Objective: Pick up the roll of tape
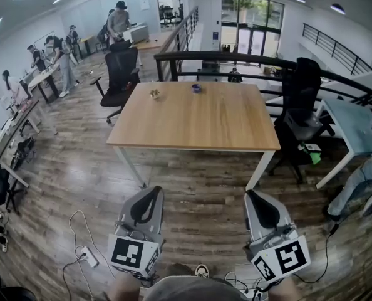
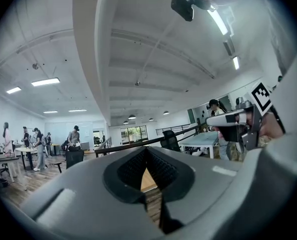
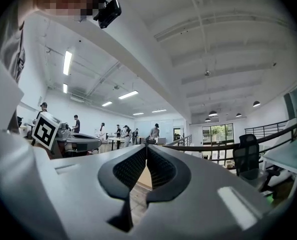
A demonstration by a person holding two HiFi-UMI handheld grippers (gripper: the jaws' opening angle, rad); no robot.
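**Both tongs shut, empty, short of the table**

My left gripper (image 1: 153, 192) and right gripper (image 1: 251, 195) are both closed, jaw tips together with nothing between them. I hold them over the plank floor (image 1: 198, 190) near the wooden table (image 1: 223, 127). The roll of tape (image 1: 196, 88) lies by the table's far edge, well apart from both, with a small pale object (image 1: 155, 93) to its left. A black chair (image 1: 121, 74) stands beyond, and people (image 1: 61, 58) work at desks.

We see our grey left gripper (image 2: 147, 153) with jaws together, empty, a sliver of pale wooden worktop (image 2: 147, 180) showing beyond.
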